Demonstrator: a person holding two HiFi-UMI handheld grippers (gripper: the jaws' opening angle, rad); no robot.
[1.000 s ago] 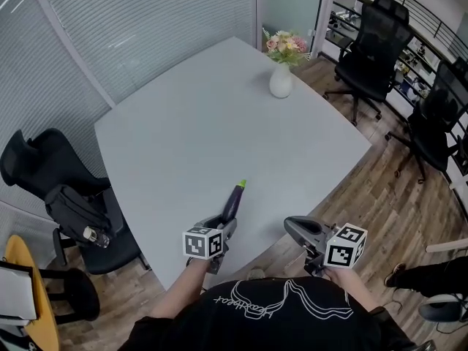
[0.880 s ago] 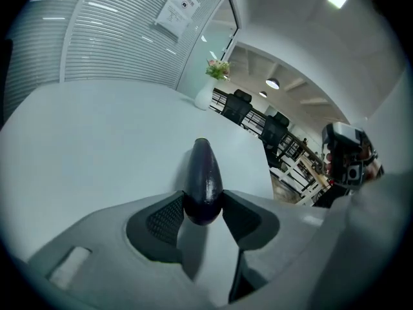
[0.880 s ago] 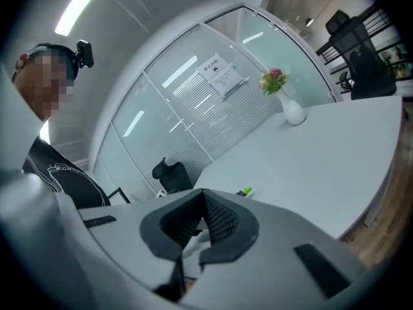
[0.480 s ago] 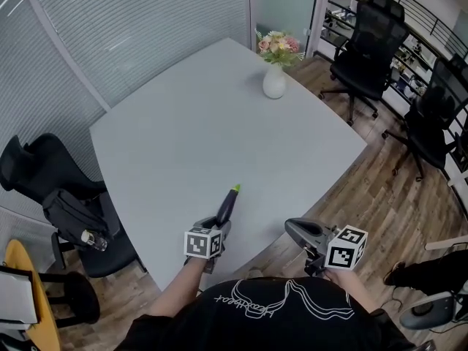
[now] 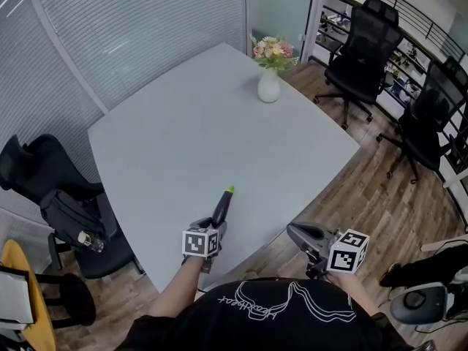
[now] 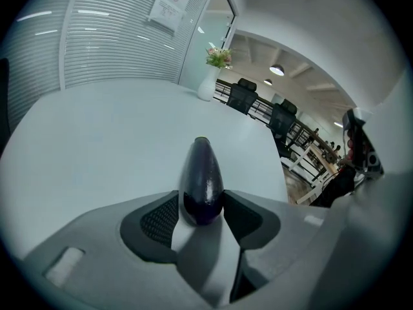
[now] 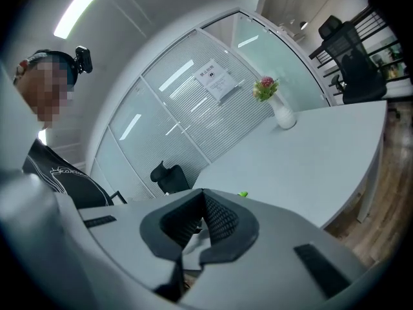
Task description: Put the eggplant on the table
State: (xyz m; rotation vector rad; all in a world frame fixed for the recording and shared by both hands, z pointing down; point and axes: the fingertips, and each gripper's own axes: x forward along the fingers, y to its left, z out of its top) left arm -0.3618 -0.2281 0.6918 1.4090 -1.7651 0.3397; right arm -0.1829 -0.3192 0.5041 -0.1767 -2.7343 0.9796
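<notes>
Eggplant (image 6: 201,173) sits stem-forward between the left gripper (image 6: 201,202) pads, low over the table's (image 5: 205,137) near edge, jaws just opening, likely to release it there; the right gripper (image 7: 201,205) hangs empty, jaws closed, out of the way.

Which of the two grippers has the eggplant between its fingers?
The left gripper: the eggplant sits between its opening fingers, while the right gripper's fingers are shut on nothing.
</notes>
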